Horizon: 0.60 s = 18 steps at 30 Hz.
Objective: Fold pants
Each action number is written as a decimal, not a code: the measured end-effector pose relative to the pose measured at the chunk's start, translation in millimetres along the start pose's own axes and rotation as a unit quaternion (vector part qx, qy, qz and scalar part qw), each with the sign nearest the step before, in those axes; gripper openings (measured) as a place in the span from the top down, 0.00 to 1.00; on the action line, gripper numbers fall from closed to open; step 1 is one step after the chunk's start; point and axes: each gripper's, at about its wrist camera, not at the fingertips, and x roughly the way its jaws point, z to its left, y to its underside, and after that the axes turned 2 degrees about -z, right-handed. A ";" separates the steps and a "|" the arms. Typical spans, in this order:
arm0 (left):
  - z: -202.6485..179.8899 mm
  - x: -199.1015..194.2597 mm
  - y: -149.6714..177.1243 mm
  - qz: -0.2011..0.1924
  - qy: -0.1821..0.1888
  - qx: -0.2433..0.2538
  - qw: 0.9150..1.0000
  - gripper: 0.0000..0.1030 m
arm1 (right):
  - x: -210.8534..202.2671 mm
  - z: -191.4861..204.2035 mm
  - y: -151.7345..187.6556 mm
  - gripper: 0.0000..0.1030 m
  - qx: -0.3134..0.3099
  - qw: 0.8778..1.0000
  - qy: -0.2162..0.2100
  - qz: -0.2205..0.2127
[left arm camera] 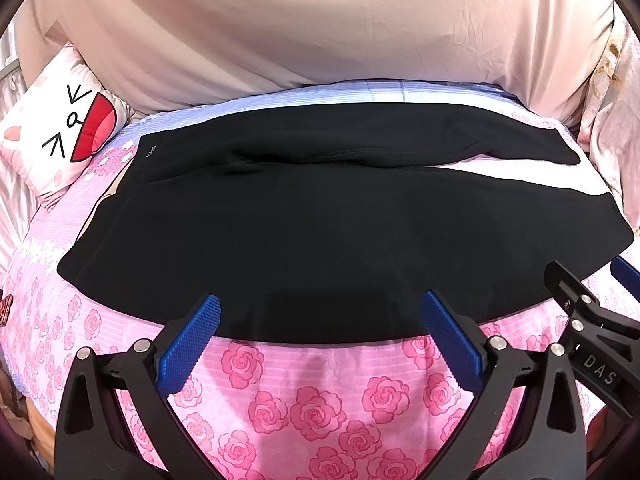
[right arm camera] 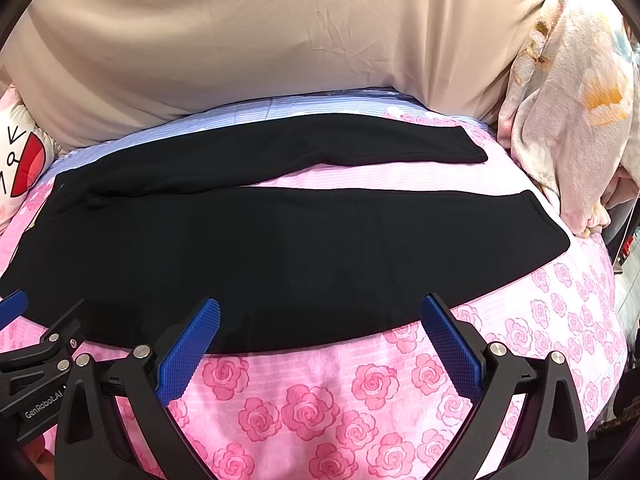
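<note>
Black pants (left arm camera: 304, 216) lie flat across the rose-print bed sheet (left arm camera: 304, 396), waistband to the left, both legs running right with a gap between them. My left gripper (left arm camera: 320, 312) hovers open at the near edge of the closer leg, blue pads apart, nothing held. In the right wrist view the same pants (right arm camera: 280, 248) spread out, leg cuffs at the right. My right gripper (right arm camera: 320, 316) is open too, over the near hem edge. Each gripper shows in the other's view: the right one (left arm camera: 592, 312) and the left one (right arm camera: 36, 340).
A beige duvet (left arm camera: 304, 36) is piled behind the pants. A white cartoon pillow (left arm camera: 60, 128) sits at the left. A floral blanket (right arm camera: 568, 112) is heaped at the right end of the bed. The pink sheet (right arm camera: 340, 400) lies bare near me.
</note>
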 end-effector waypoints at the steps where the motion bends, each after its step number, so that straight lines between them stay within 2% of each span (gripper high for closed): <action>1: -0.6 0.9 -0.2 0.001 -0.001 0.002 1.000 0.04 | 0.2 -0.2 0.2 0.05 0.000 1.000 0.000 0.000; 6: -8.2 9.9 -1.9 0.029 -0.003 0.023 0.999 0.04 | 6.2 -9.3 -5.2 0.05 0.000 1.000 -0.010 -0.007; 9: -8.0 8.7 -4.7 0.008 -0.012 0.033 0.999 0.04 | 16.9 -31.7 -17.3 0.05 0.000 0.999 -0.030 -0.016; 11: -2.6 10.1 -11.2 -0.002 -0.011 0.025 1.000 0.04 | 27.4 -62.2 -35.2 0.05 0.019 0.999 -0.032 -0.023; 14: 7.7 18.4 -26.3 -0.010 -0.016 0.007 1.000 0.04 | 46.3 -117.7 -75.0 0.05 0.047 0.997 -0.021 -0.057; 18: 17.5 35.4 -46.1 -0.003 -0.014 0.002 1.000 0.04 | 95.5 -169.2 -134.6 0.05 0.024 0.997 0.017 -0.071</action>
